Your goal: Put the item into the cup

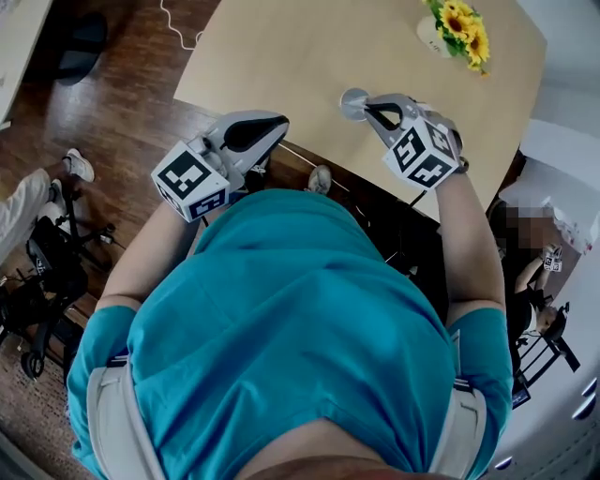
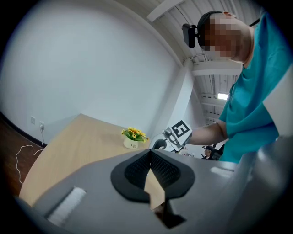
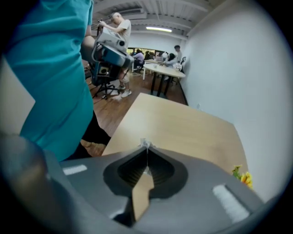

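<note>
Both grippers are held over the near edge of the light wooden table (image 1: 309, 56). My right gripper (image 1: 364, 105) is shut, and a small round grey thing (image 1: 353, 102) sits at its tips. In the right gripper view only a pale sliver (image 3: 145, 144) of it pokes out between the jaws. I cannot tell whether it is the item or a cup. My left gripper (image 1: 274, 127) hangs just off the table's corner. Its jaws meet at the tips (image 2: 150, 151) with nothing between them. The left gripper view also shows the right gripper (image 2: 176, 135).
A white pot of yellow flowers (image 1: 457, 28) stands at the table's far side, also seen as the flower pot (image 2: 132, 138). A white cable (image 1: 178, 28) lies on the wooden floor. Chairs and a person's legs (image 1: 28, 202) are at the left. A seated person (image 1: 530, 272) is at the right.
</note>
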### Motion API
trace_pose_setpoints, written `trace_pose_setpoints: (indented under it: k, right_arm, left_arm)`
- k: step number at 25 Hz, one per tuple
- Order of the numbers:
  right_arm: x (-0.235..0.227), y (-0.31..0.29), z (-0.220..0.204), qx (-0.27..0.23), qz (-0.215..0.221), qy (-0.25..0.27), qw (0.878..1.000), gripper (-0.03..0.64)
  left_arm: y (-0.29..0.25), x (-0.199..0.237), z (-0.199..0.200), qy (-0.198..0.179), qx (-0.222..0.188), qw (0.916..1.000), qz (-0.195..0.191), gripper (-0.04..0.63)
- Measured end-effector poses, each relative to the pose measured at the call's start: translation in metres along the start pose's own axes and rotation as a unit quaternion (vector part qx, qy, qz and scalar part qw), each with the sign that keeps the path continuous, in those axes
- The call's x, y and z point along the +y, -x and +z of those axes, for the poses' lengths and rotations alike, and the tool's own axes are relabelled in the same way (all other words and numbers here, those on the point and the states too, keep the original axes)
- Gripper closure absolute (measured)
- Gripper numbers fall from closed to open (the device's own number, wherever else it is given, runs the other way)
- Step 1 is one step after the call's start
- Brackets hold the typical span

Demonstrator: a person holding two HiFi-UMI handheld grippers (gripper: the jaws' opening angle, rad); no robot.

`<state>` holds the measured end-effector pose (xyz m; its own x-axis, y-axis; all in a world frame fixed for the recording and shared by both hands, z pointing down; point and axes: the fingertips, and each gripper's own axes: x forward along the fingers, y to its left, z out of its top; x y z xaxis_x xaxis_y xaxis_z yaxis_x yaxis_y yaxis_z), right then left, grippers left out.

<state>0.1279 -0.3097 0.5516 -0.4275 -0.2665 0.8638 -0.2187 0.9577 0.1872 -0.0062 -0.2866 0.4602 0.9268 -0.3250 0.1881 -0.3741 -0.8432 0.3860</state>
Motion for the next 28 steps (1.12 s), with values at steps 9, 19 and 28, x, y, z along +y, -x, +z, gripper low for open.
trace_pose_setpoints:
  k: [9,19,28]
  right_arm:
    - [0.002,-0.036,-0.017,0.067,0.017,0.034,0.997,0.609]
    - [0.006,-0.062,-0.027,0.091,0.037,0.035,0.995,0.609]
    - [0.011,-0.080,-0.033,0.104,0.057,0.030,0.993,0.609]
  left_arm:
    - [0.009,0.000,-0.003,0.012,-0.003,0.9999,-0.002,0.592]
    - [0.019,0.004,-0.004,0.016,-0.004,0.9999,0.006,0.592]
    - [0.029,0.009,-0.006,0.019,-0.005,0.9997,0.016,0.592]
